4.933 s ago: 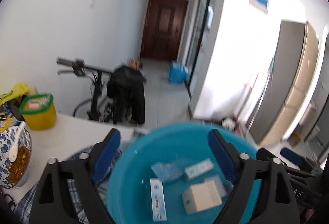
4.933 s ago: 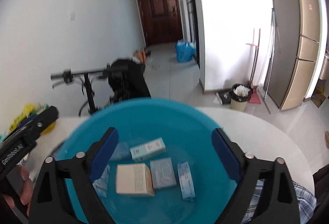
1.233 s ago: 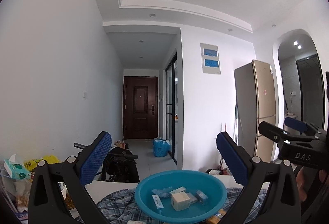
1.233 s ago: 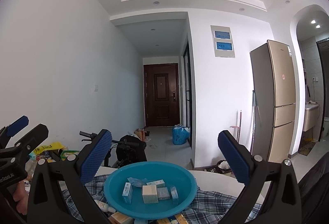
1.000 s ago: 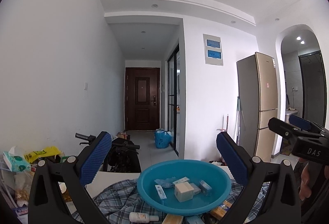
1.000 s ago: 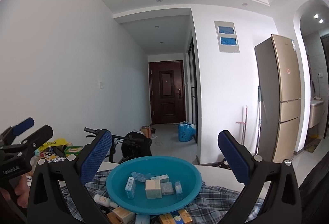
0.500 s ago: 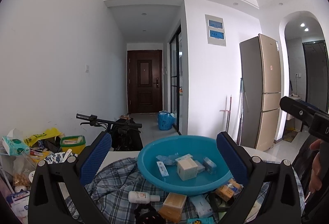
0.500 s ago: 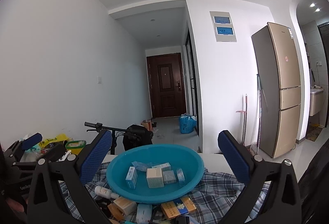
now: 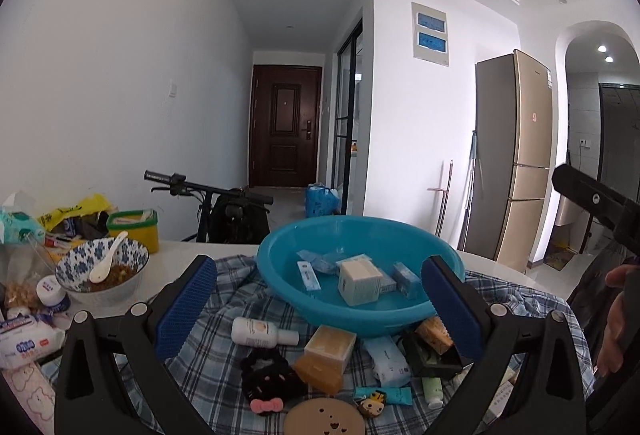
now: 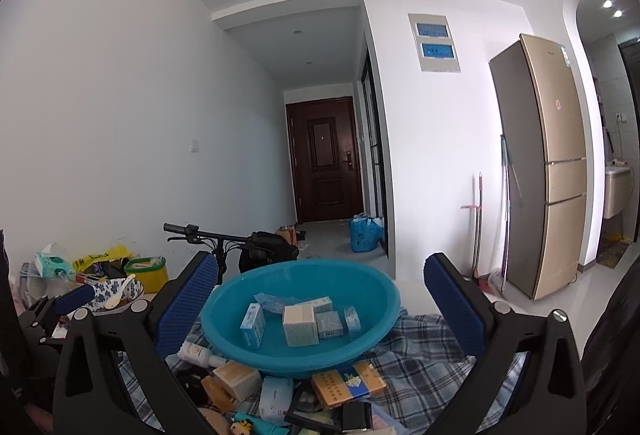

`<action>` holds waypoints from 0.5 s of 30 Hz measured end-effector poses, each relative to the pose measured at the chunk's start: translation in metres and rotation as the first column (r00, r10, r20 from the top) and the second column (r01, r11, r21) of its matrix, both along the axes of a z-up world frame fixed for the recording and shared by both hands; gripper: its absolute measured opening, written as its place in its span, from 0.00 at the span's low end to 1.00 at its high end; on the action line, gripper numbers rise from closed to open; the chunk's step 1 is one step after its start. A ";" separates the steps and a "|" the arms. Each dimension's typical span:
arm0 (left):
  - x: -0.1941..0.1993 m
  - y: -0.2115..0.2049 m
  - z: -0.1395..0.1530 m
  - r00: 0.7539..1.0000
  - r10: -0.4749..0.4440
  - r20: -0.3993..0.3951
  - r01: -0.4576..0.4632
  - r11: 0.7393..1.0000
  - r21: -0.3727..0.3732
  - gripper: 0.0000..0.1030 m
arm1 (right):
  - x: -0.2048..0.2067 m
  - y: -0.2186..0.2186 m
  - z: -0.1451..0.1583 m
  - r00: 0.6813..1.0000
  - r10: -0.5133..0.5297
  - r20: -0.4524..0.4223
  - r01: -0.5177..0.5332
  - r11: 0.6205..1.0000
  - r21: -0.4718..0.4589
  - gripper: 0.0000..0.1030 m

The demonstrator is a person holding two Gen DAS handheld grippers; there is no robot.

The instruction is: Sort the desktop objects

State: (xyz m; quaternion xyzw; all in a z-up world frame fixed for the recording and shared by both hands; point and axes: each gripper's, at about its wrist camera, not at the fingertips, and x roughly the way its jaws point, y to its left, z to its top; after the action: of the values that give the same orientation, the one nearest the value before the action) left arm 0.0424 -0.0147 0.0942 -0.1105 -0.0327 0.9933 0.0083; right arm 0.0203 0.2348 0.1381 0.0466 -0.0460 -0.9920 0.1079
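Observation:
A blue plastic basin (image 9: 280, 255) (image 10: 376, 295) stands on a plaid cloth (image 9: 224, 379) and holds several small boxes, among them a white box (image 9: 358, 281) (image 10: 299, 323). In front of it lie a white bottle (image 9: 260, 332) (image 10: 196, 353), an amber soap box (image 9: 326, 357) (image 10: 236, 375), a black hair tie (image 9: 274, 375) and a yellow-blue carton (image 10: 348, 383). My left gripper (image 9: 320, 303) is open and empty, held back from the basin. My right gripper (image 10: 320, 311) is open and empty, likewise short of the basin.
A patterned bowl with a spoon (image 9: 102, 269) (image 10: 116, 295), a yellow tub (image 9: 134, 229) and bags of clutter sit at the table's left. A bicycle (image 9: 208, 203) stands behind the table. A fridge (image 10: 548, 171) is at the right.
Both grippers have pulled back and tilted down from over the basin. The items lying in front of the basin have come into view. Both stay open.

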 end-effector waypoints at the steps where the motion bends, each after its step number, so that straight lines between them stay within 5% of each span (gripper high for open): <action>1: 0.000 -0.002 -0.003 1.000 0.009 0.003 -0.009 1.000 0.007 1.00 | -0.001 0.000 -0.003 1.000 0.004 0.011 -0.004 1.000 -0.008 1.00; 11: -0.005 -0.011 -0.036 0.997 0.050 0.056 -0.050 0.999 0.015 1.00 | -0.006 -0.008 -0.038 0.996 0.021 0.085 -0.020 1.000 -0.012 1.00; 15: -0.002 -0.006 -0.048 0.996 0.080 0.024 -0.079 0.996 -0.041 1.00 | -0.010 -0.014 -0.052 0.993 0.041 0.115 -0.039 0.999 -0.021 1.00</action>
State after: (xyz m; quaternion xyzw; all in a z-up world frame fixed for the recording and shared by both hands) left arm 0.0408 -0.0210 0.0463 -0.1219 -0.0172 0.9918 -0.0340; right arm 0.0107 0.2209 0.0858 0.1038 -0.0603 -0.9848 0.1253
